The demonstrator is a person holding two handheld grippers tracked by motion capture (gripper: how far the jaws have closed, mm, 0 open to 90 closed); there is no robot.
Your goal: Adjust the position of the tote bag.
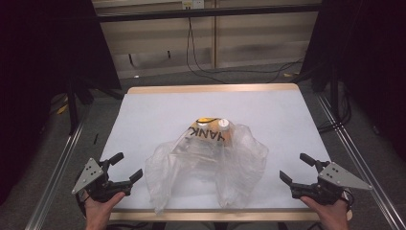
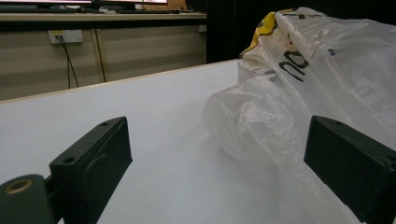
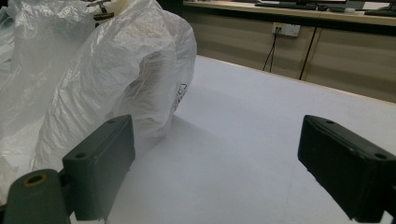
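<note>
Two grippers sit low at the near edge of the white table (image 1: pixel 158 105), each held in a hand, and both stand with their jaws spread apart and nothing between the pads. Seen from the high view, the left gripper (image 1: pixel 128 167) is at about 8 o'clock from the table's middle, its jaws pointing toward 2 o'clock; the right gripper (image 1: pixel 296 168) is at about 4 o'clock, its jaws pointing toward 10 o'clock. Between them, near the middle of the table, lies a crumpled clear plastic bag (image 1: pixel 206 167), well apart from both. At the bag's 12 o'clock end a yellow-and-tan package (image 1: pixel 208 132) with black lettering shows through the film, and a small white cap (image 1: pixel 223 124) sits beside it. In the left gripper view the bag (image 2: pixel 299 93) rises at 2 o'clock, beyond the right-hand jaw; in the right gripper view it (image 3: pixel 102 70) bulks at 10 o'clock, past the left-hand jaw.
</note>
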